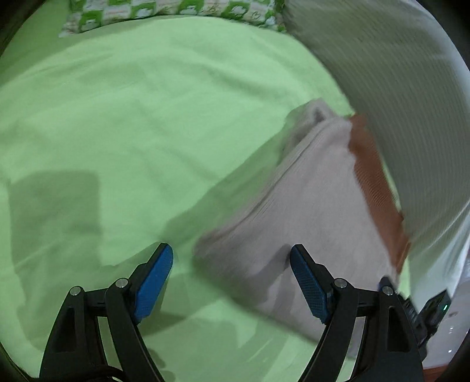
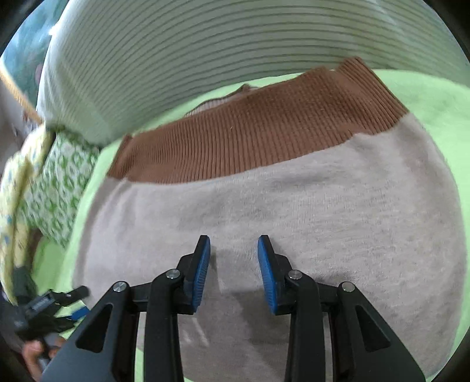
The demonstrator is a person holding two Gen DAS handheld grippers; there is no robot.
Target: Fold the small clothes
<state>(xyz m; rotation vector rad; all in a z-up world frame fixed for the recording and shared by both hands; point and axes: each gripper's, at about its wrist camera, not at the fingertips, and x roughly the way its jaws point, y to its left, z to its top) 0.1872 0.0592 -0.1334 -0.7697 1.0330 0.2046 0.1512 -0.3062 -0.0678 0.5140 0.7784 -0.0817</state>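
A small beige knit garment [image 2: 293, 211] with a brown ribbed band [image 2: 252, 132] lay on the green bedsheet [image 1: 132, 117], and it looked already gathered into a compact rectangle, so the folding seemed well along, though how many layers it held could not be told from these views. What remained, by my reading, was a last fold or a smoothing and setting aside; no other clothes waiting to be folded could be made out. The left claw [image 1: 232, 276] stood wide with nothing between its blue pads [image 1: 154, 282], hovering over the sheet at the near corner of the garment, one pad above bare sheet and the other above the beige knit. The right claw [image 2: 234, 270] stood partly open, narrow, low over the middle of the beige panel; whether its tips pressed the cloth could not be told, and no fabric was pinched between them. A person's striped white sleeve [image 2: 191, 55] arched just beyond the brown band and hid the far edge of the garment, which would have crowded any reach toward that side. A green-and-white patterned pillow [image 1: 164, 11] lay at the head of the bed, well apart from the work. The left view was blurred.
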